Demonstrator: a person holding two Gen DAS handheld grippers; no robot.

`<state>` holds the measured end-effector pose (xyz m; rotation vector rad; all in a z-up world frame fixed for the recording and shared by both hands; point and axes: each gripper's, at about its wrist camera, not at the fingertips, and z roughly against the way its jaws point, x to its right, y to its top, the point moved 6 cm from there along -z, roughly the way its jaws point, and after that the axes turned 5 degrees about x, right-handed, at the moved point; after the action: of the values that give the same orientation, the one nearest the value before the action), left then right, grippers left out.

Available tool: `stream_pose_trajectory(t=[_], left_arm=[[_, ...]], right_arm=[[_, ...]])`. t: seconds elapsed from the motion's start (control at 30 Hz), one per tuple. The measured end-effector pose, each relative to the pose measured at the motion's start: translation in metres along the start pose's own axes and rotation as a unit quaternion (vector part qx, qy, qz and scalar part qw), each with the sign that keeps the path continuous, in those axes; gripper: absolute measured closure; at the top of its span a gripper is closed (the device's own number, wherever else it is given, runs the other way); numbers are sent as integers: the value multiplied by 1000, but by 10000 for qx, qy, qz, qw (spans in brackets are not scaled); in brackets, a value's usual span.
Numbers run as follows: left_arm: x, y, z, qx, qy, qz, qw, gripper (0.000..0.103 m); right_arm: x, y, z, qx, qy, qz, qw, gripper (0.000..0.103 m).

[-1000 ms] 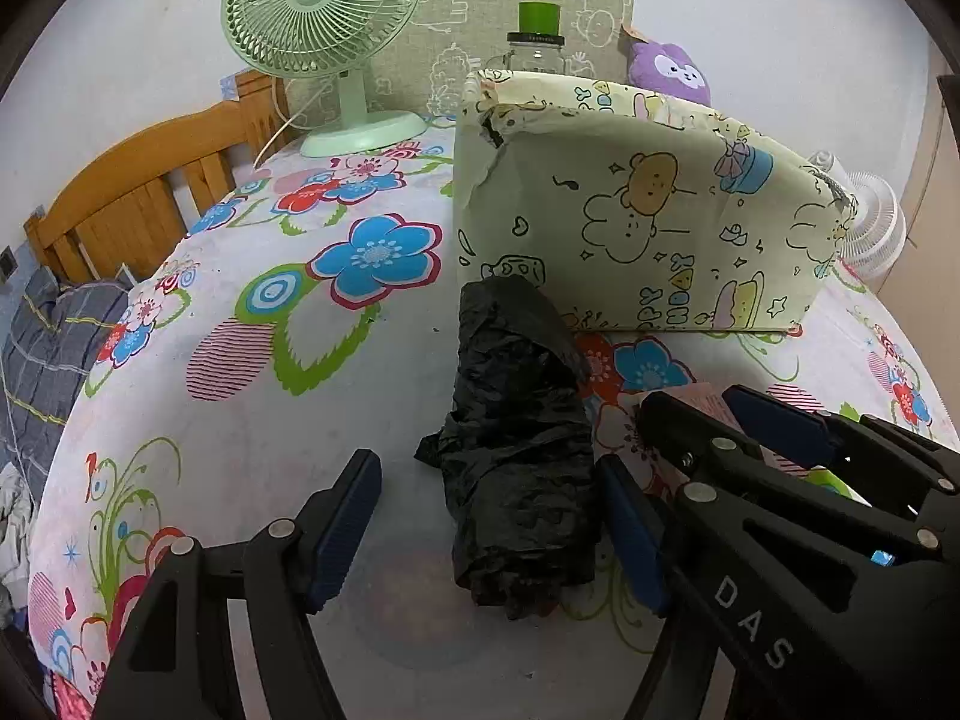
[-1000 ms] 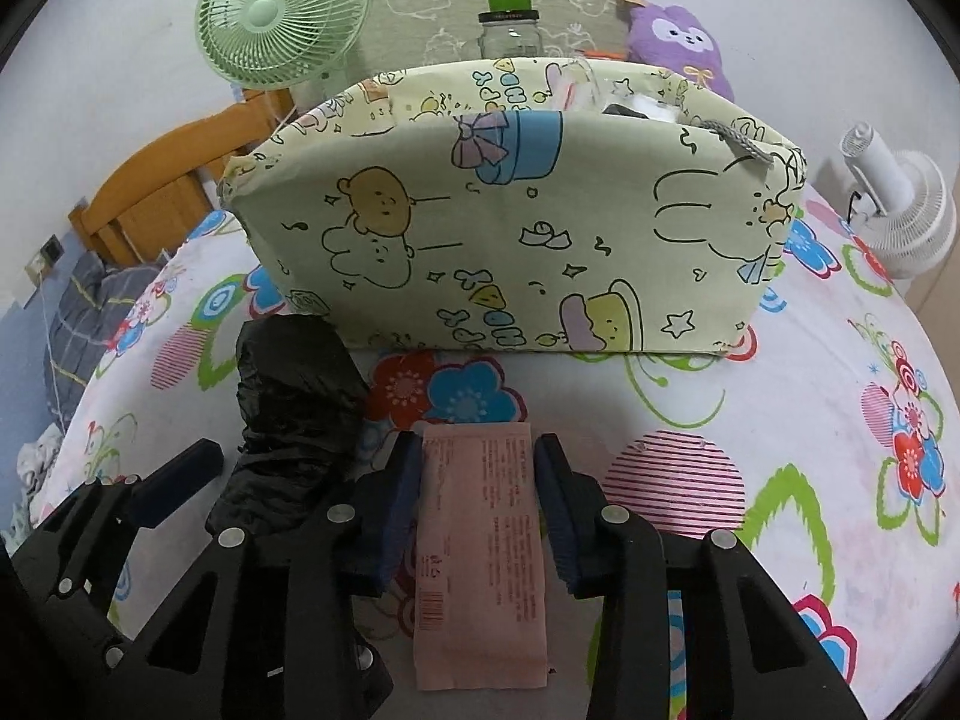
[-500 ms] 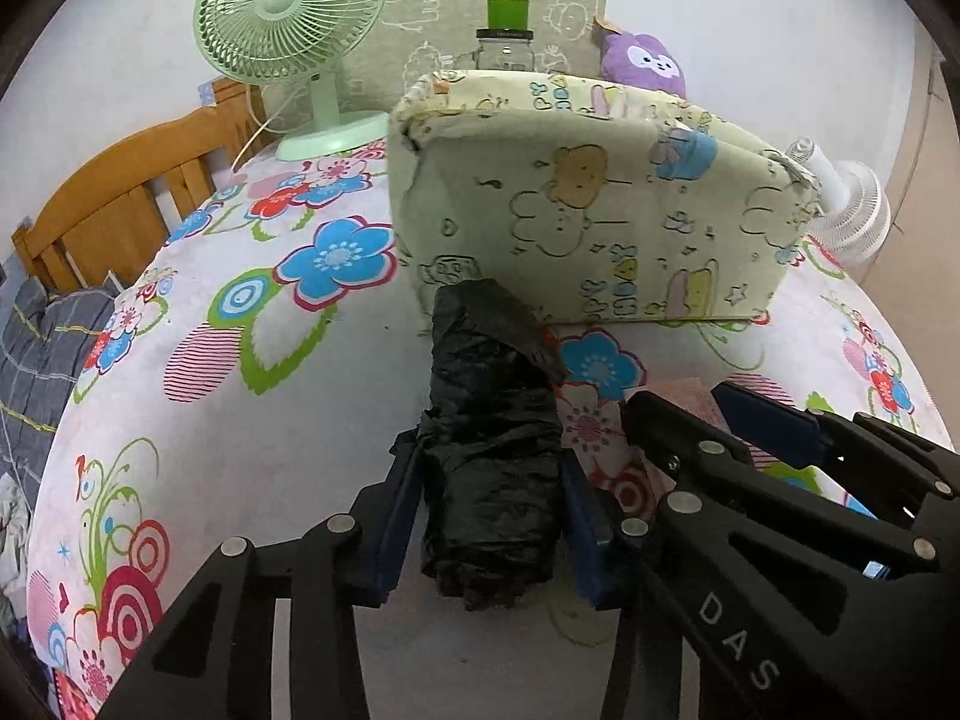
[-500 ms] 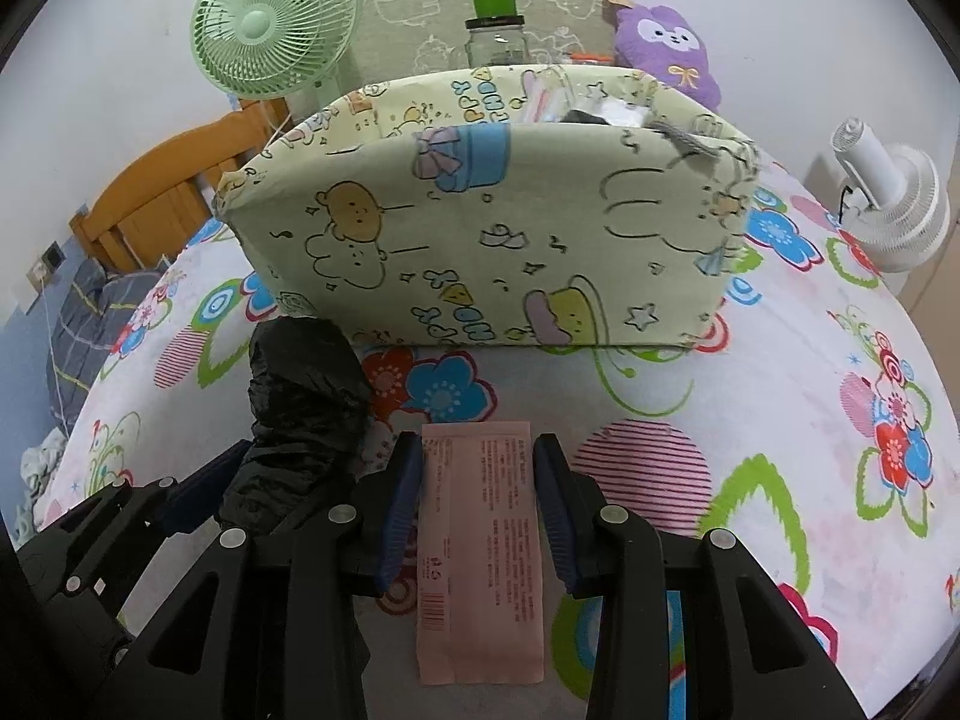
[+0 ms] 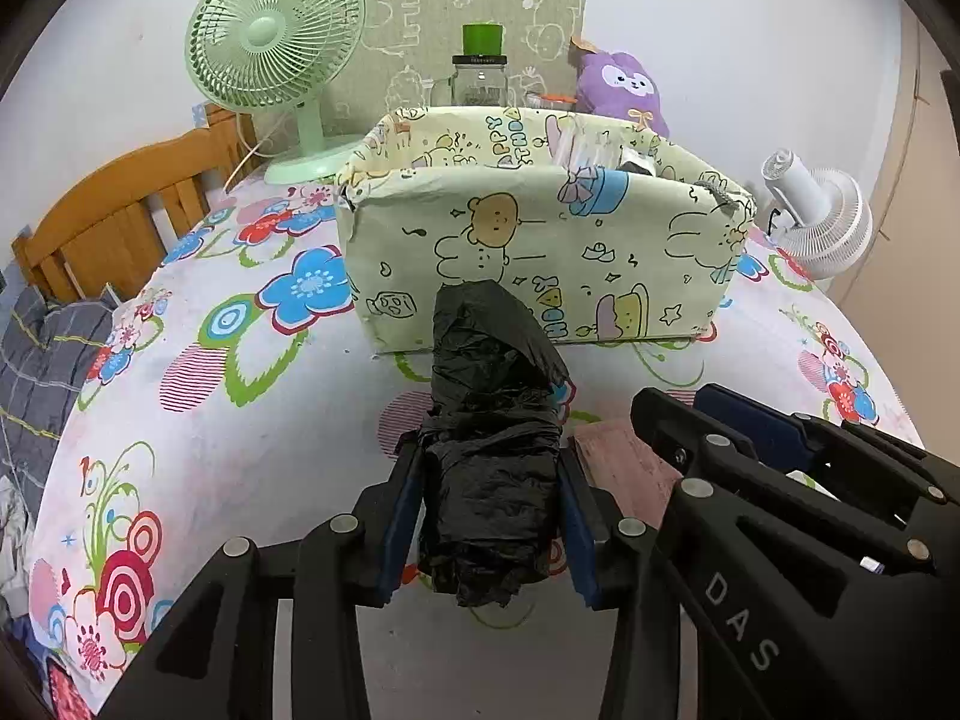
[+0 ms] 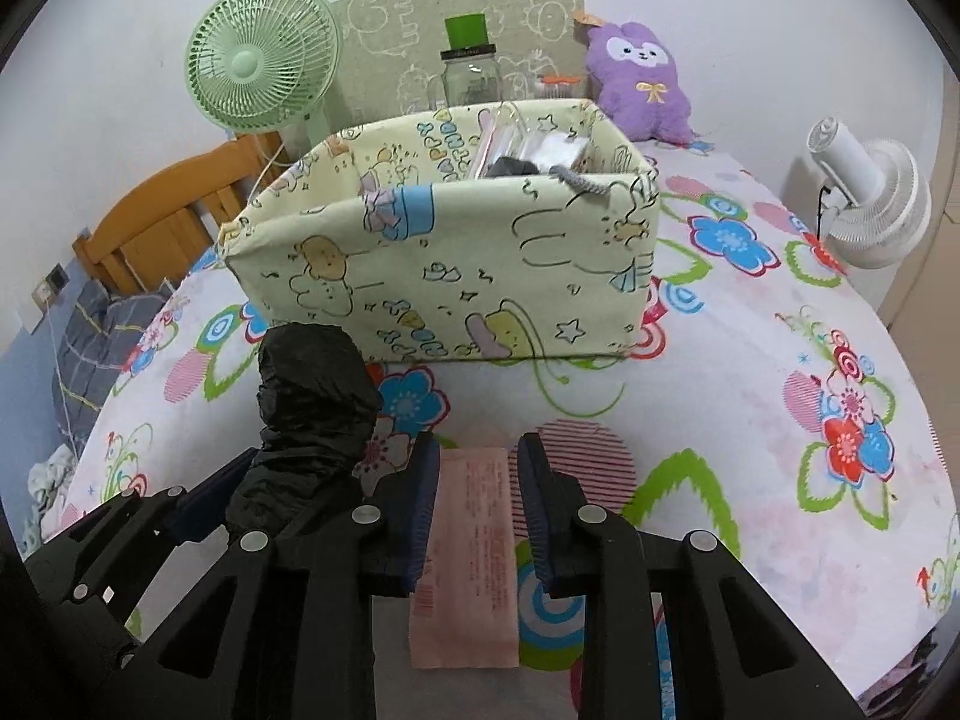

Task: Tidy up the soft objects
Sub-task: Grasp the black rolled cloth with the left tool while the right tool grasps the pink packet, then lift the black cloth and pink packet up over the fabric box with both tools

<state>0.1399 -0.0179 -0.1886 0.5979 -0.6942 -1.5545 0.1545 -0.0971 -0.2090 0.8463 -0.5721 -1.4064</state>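
Note:
A crumpled black plastic bag roll (image 5: 489, 396) points toward the cartoon-print fabric bin (image 5: 540, 252), and my left gripper (image 5: 489, 462) is shut on its near half. In the right wrist view a flat pink packet (image 6: 471, 540) lies lengthwise between the blue pads (image 6: 423, 498) of my right gripper (image 6: 478, 450). Its jaws are closing and the pads press on the packet's edges. The black bag (image 6: 312, 384) shows at that gripper's left. The bin (image 6: 456, 276) stands just beyond both grippers, open on top, with clear packets and a dark item inside.
Behind the bin stand a green desk fan (image 5: 276, 42), a glass jar with a green lid (image 5: 480, 72) and a purple plush (image 5: 621, 84). A white fan (image 5: 822, 222) sits at the right. A wooden bed frame (image 5: 120, 210) and grey plaid cloth (image 5: 36, 372) lie past the floral-covered surface's left edge.
My left jaws closed from wide apart onto the black bag. The right jaws narrowed on the pink packet. Both views now sit higher, showing the bin's open top.

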Motion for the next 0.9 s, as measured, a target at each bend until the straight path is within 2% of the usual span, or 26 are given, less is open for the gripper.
stream_pose_trajectory(t=[0.13, 0.2, 0.27, 0.33, 0.6, 0.77, 0.83, 0.87, 0.9], left_arm=[[-4, -2, 4, 35, 75, 17, 10000, 59], [-7, -4, 4, 25, 121, 9, 9999, 59], [-10, -7, 3, 3, 143, 19, 9999, 59], [-14, -10, 2, -28, 155, 31, 9999, 59], [-18, -23, -9, -219, 83, 30, 9997, 59], [-15, -23, -8, -124, 140, -34, 9998, 59], [-15, -22, -10, -146, 95, -23, 9998, 59], [-15, -22, -10, -143, 90, -30, 9999, 59], [-17, -21, -11, -202, 22, 57, 9998, 59]], right_arm=[[-3, -2, 5, 52, 160, 18, 9999, 71], [-5, -5, 3, 6, 180, 32, 9998, 65], [-6, -7, 2, -19, 162, 49, 9999, 45], [-6, -10, 1, -37, 141, 68, 9999, 40], [-5, -23, -15, -361, -100, 117, 9992, 40], [-9, -22, -23, -388, -290, 204, 9986, 43], [-13, -21, -23, -403, -202, 243, 9987, 50], [-16, -21, -23, -418, -142, 264, 9987, 61], [-18, -20, -23, -432, -106, 235, 9987, 61]])
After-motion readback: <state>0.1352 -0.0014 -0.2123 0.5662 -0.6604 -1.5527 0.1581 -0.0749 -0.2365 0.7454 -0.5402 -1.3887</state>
